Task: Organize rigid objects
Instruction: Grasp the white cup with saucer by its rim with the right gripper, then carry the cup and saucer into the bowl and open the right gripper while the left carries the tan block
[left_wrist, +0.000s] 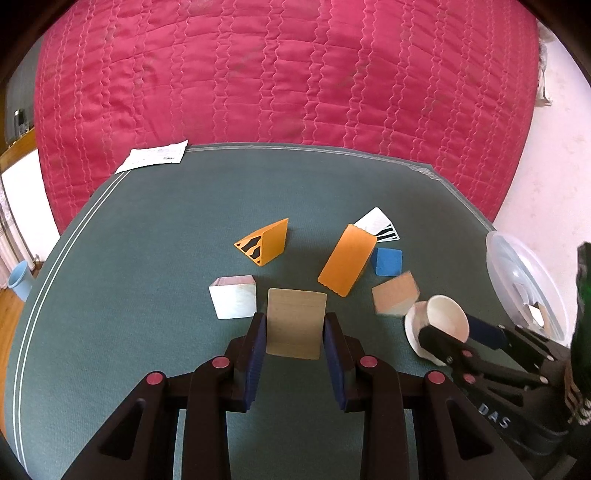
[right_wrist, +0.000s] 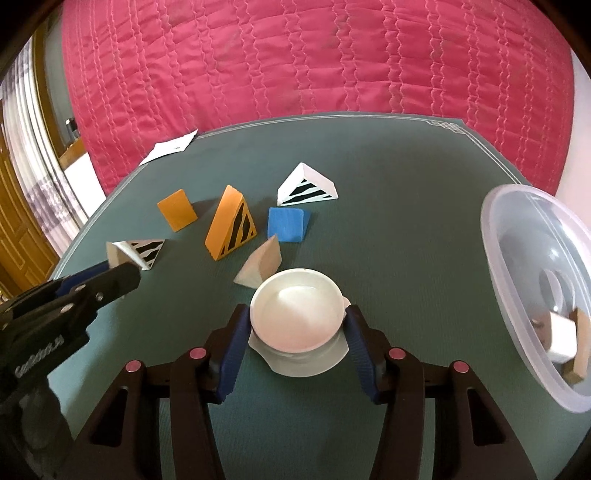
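Green felt tabletop (left_wrist: 147, 229) before a red quilted bed. Left gripper (left_wrist: 295, 325) straddling a pale wooden block (left_wrist: 293, 323), pads at both side faces, seemingly clamped. Right gripper (right_wrist: 297, 321) closed around a white cup (right_wrist: 297, 312) on its saucer. Clear plastic tub (right_wrist: 517, 236) off to the right, nearer the right hand; cup-first probably the shorter carry.

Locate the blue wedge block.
Right wrist view: blue wedge sits mid-table, between the orange striped wedge to its left and the white striped wedge behind it.
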